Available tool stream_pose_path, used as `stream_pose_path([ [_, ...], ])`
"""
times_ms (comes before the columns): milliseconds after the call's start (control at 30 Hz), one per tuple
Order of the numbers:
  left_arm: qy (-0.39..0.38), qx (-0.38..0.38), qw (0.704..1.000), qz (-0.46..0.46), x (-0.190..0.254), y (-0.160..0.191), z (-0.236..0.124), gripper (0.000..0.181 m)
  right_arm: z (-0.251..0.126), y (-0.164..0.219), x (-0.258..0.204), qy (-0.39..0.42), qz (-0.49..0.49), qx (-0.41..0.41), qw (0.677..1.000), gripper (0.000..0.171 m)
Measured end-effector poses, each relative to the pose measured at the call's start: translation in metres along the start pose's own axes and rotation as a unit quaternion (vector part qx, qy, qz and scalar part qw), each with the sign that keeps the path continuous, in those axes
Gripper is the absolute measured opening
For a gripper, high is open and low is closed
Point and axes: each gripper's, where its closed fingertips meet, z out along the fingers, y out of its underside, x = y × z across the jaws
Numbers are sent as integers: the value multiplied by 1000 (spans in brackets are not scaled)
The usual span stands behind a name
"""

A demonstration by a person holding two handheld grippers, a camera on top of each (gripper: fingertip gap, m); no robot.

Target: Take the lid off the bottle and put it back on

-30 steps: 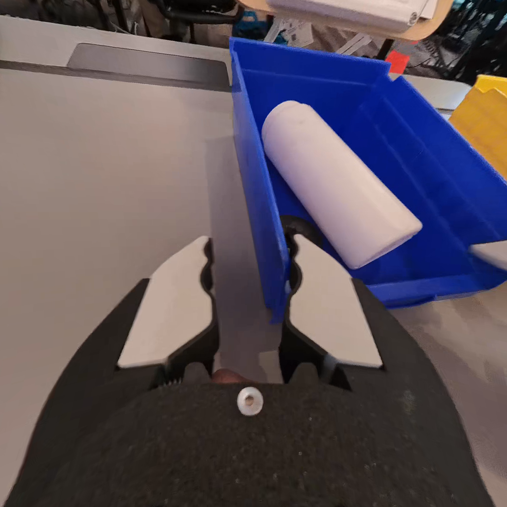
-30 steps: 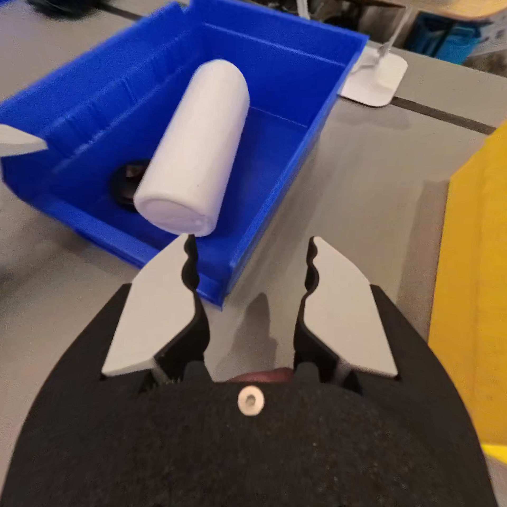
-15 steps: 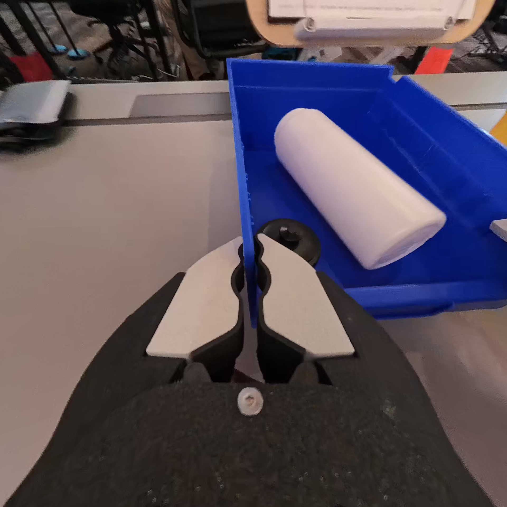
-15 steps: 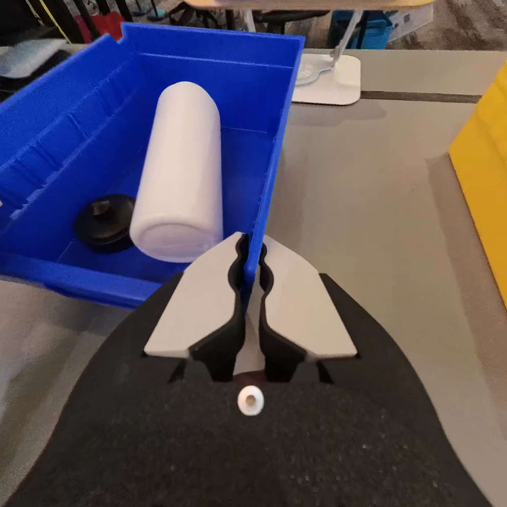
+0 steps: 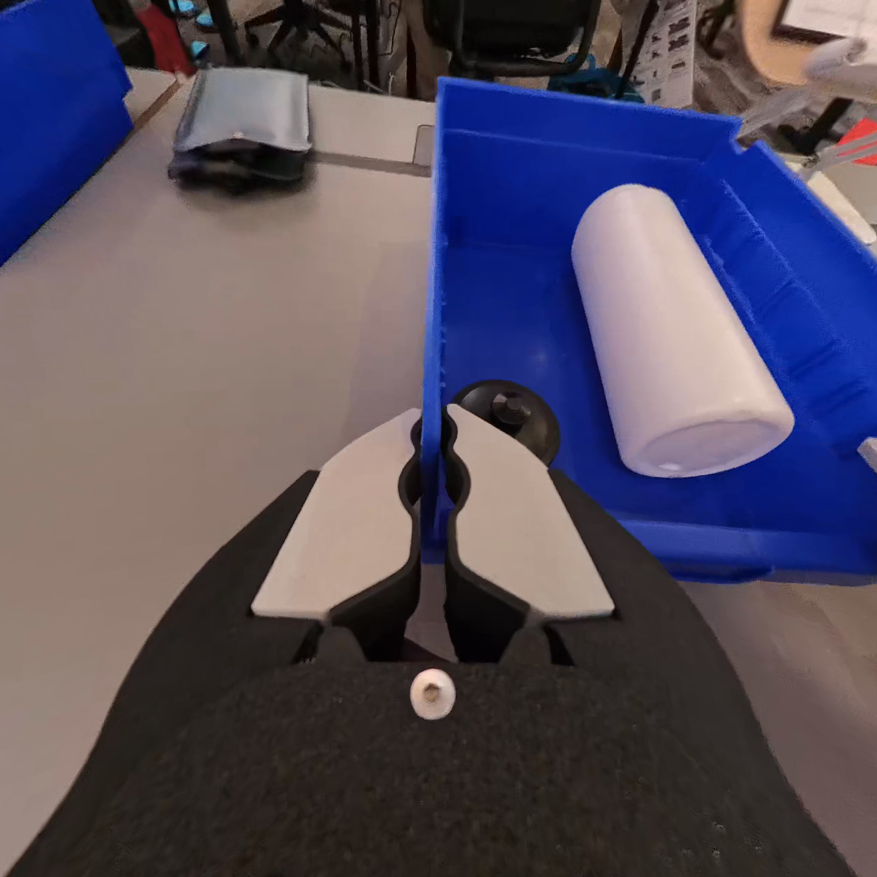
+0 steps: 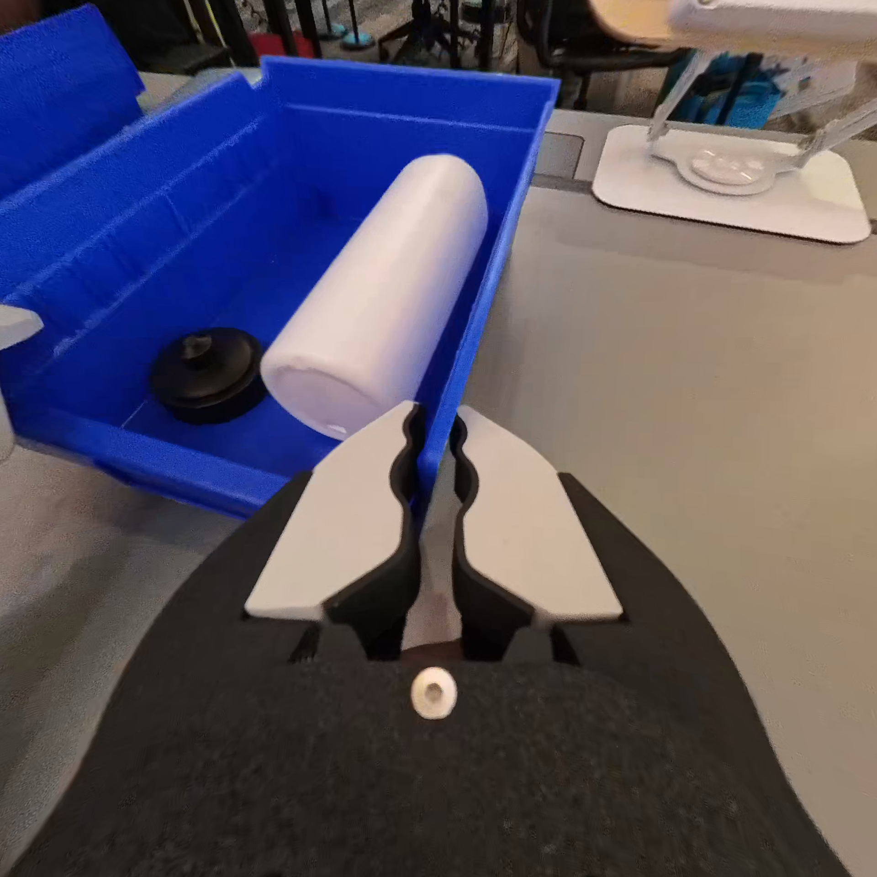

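Jaws still clamped on bin [image 5: 560,156] walls.

- Left wrist view: taken from behind the left tool [image 5: 433,422], facing forward and down, close at the blue bin's [image 5: 569,156] left wall.
- Right wrist view: taken likewise behind the right tool [image 6: 437,417], close at the bin's [image 6: 408,95] right wall.
- Shared by both: the bin's interior and the grey counter [image 5: 190,332] [image 6: 664,379].

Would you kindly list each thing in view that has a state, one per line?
Left hand-held gripper: shut on the blue bin's left wall.
Right hand-held gripper: shut on the bin's right wall.
Blue bin: gripped on both sides.
White bottle: lying on its side in the bin.
Black lid: off, flat on the bin floor beside the bottle.
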Motion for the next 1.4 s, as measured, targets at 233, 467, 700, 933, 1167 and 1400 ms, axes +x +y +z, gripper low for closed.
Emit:
stream_pose_path([
  [233, -13, -21, 999, -45, -20, 3, 4, 27, 0, 10, -33, -70, -63, -6, 995, 28],
  [467, -1, 27, 1000, -13, -7, -7, -26, 39, -71, 25, 11, -195, -94, -36, 976, 36],
  [700, -14, 13, 1000, -7, -2, 1, -28, 41, -147, 38, 179, -89, -73, 31, 993, 38],
  [933, 5, 73, 997, -14, 52, -3, -81, 42, -225, 45, 343, 14, 47, 147, 988, 39],
  [1167, 192, -19, 981, -9, 169, 56, -87, 45, -212, 61, 405, 85, 15, 94, 992, 51],
  [1400, 195, -33, 980, -11, 167, 62, -82, 48, -208, 66, 394, 85, -7, 81, 993, 44],
])
